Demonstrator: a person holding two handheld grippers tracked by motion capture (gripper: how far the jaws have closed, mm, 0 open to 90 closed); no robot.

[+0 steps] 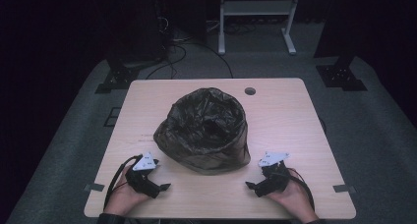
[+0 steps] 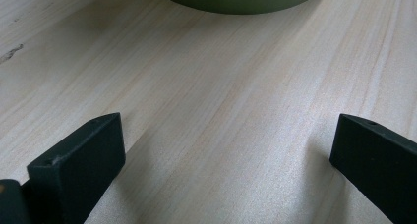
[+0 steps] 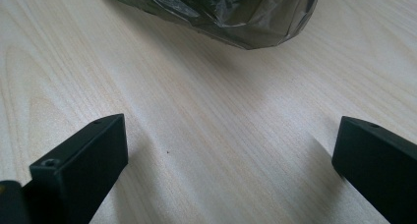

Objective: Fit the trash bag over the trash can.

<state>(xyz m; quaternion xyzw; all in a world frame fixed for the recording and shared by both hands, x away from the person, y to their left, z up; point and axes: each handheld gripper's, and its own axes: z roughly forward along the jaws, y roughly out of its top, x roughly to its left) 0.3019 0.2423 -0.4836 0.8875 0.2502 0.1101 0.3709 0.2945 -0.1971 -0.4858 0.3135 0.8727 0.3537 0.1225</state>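
Bin with black bag (image 1: 204, 130) mid-table. Left gripper (image 1: 147, 177) and right gripper (image 1: 270, 177) rest just beside it, jaws wide apart, empty. Risk: slack liner tears or slips if pinched thin.

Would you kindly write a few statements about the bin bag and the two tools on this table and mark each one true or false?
1. Both the left tool and the right tool have their jaws wide apart. True.
2. The right tool grips the bin bag. False: it sits apart from the bag, holding nothing.
3. The bag's mouth is open upward. True.
4. The bag hangs over the table edge. False: it sits near the middle.
5. The tools rest on opposite sides of the bag. True.
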